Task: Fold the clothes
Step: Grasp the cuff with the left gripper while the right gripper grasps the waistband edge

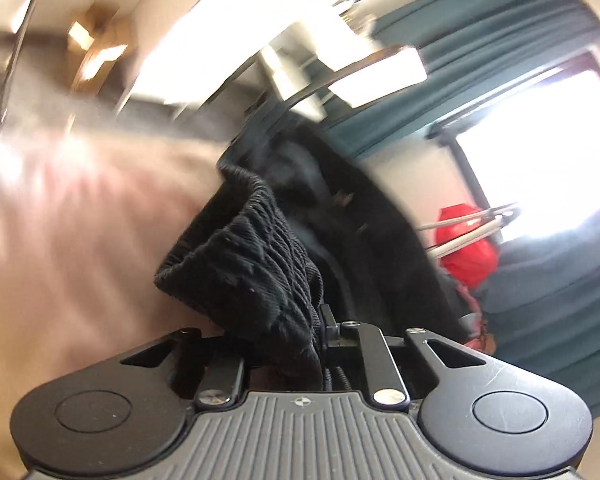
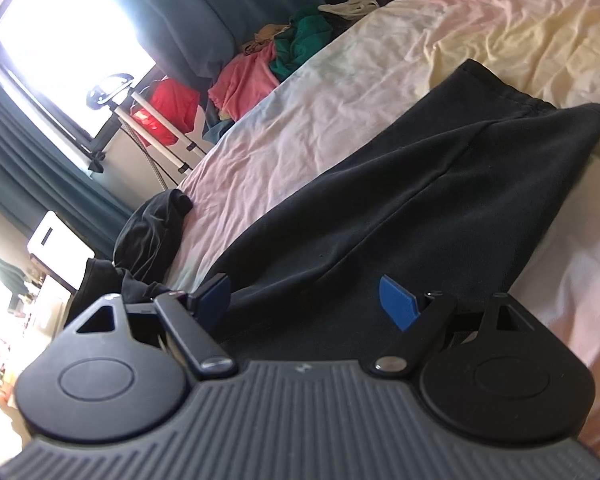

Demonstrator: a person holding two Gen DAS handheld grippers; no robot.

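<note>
Dark trousers (image 2: 400,200) lie spread across the pastel bedsheet (image 2: 340,92). Left gripper (image 1: 316,332) is clamped on a ribbed black knit cuff (image 1: 244,256). Right gripper (image 2: 312,300) hovers over the trousers, jaws wide, gripping nothing.

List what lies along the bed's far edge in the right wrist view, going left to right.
Crumpled black garment → red bag → pink clothes → green clothes → white cloth.

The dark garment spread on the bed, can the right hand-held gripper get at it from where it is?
Probably yes: the right hand-held gripper is open directly over the dark garment, nothing between.
</note>
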